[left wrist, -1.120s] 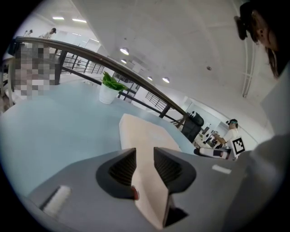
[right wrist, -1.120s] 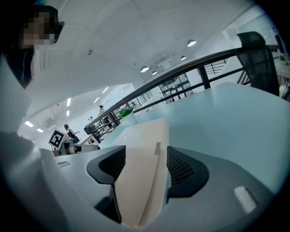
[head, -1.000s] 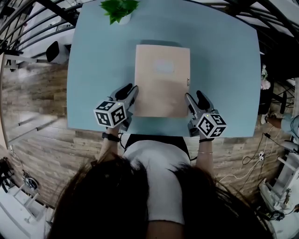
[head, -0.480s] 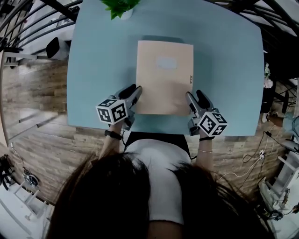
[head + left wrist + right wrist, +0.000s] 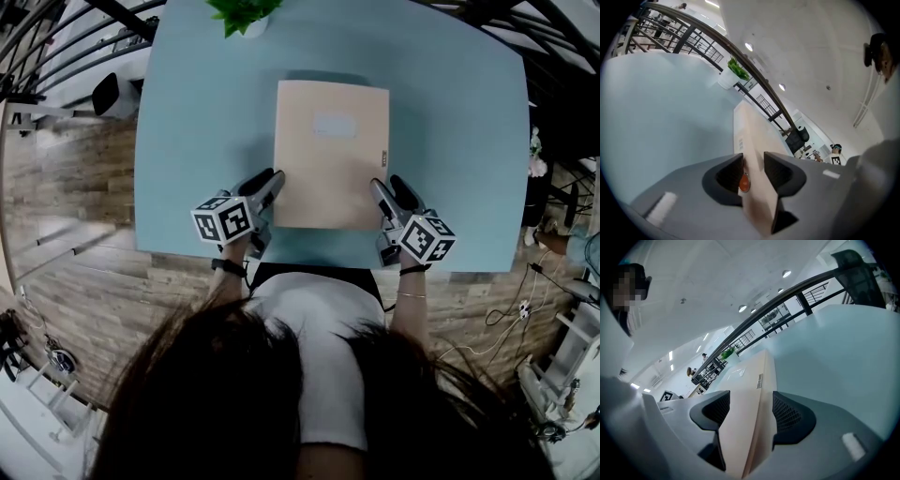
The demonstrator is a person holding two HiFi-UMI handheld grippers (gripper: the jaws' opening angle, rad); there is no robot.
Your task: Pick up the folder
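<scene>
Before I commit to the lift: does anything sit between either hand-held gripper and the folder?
Nothing visible does. The folder has its near corners between the jaws of the left hand-held gripper, whose jaws are opening, and the right hand-held gripper.

The light blue worktop [image 5: 187, 141] stretches away in front of the right hand-held gripper [image 5: 387, 183]. At its far edge, well beyond this gripper and to its left, stands a green potted plant [image 5: 239, 14]. Around the worktop is a floor [image 5: 75, 206] of brown wooden planks. To the right of the gripper, white cables [image 5: 523, 311] lie on this floor. Far to the gripper's left runs a black railing [image 5: 56, 47]. Ahead and to its right stands a black office chair [image 5: 855, 268]. Above is a white ceiling [image 5: 717, 273] with small round lamps [image 5: 786, 273], which are lit.
</scene>
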